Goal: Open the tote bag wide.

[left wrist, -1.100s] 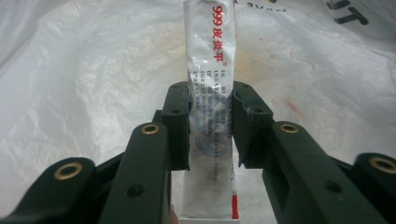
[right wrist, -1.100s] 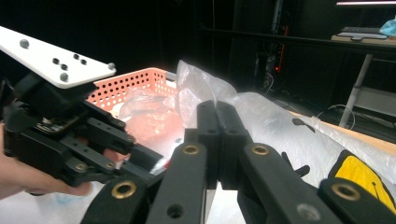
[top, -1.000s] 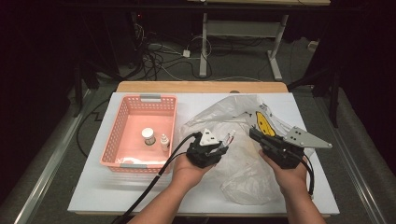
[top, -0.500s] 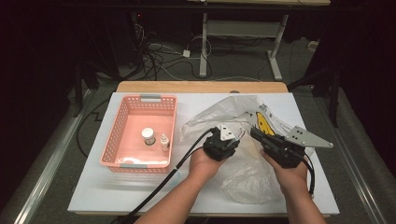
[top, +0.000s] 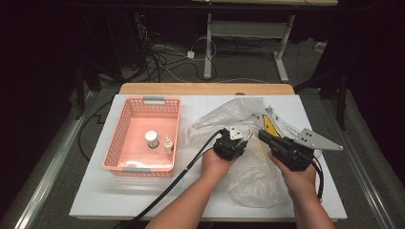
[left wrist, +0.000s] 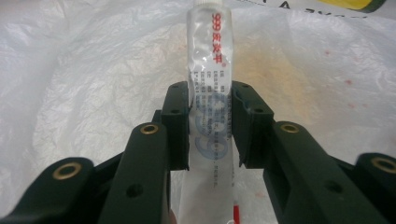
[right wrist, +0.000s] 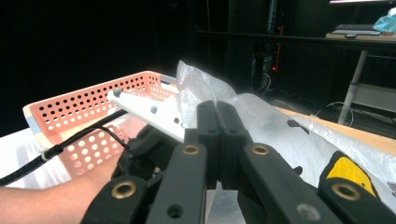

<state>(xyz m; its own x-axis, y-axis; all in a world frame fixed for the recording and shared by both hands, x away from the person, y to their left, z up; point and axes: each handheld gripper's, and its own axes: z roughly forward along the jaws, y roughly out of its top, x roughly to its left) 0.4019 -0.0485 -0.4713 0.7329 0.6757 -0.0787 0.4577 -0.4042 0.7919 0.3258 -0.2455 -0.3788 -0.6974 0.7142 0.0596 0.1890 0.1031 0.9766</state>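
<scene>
My left gripper (left wrist: 211, 135) is shut on a white ointment tube (left wrist: 210, 70) with red and blue print, which lies lengthwise between the pads and points away toward its cap. Under it lies crinkled clear plastic bag (left wrist: 93, 79). From above, the left gripper (top: 240, 130) reaches over the bag (top: 253, 176) at the table's middle. My right gripper (top: 262, 134) sits just right of it, jaws pressed together on the bag's film (right wrist: 261, 116), which rises at its tips (right wrist: 217, 112).
A pink perforated basket (top: 143, 101) stands at the left of the white table (top: 95, 191), holding a small jar (top: 152, 139) and a dropper bottle (top: 168, 144). A yellow-printed packet (top: 269, 125) lies in the bag. The basket (right wrist: 84, 107) shows beyond the left hand.
The left hand has moved right and forward from beside the basket to the bag's opening, sinking a little, with the tube in its jaws. The right hand has stayed in place.
</scene>
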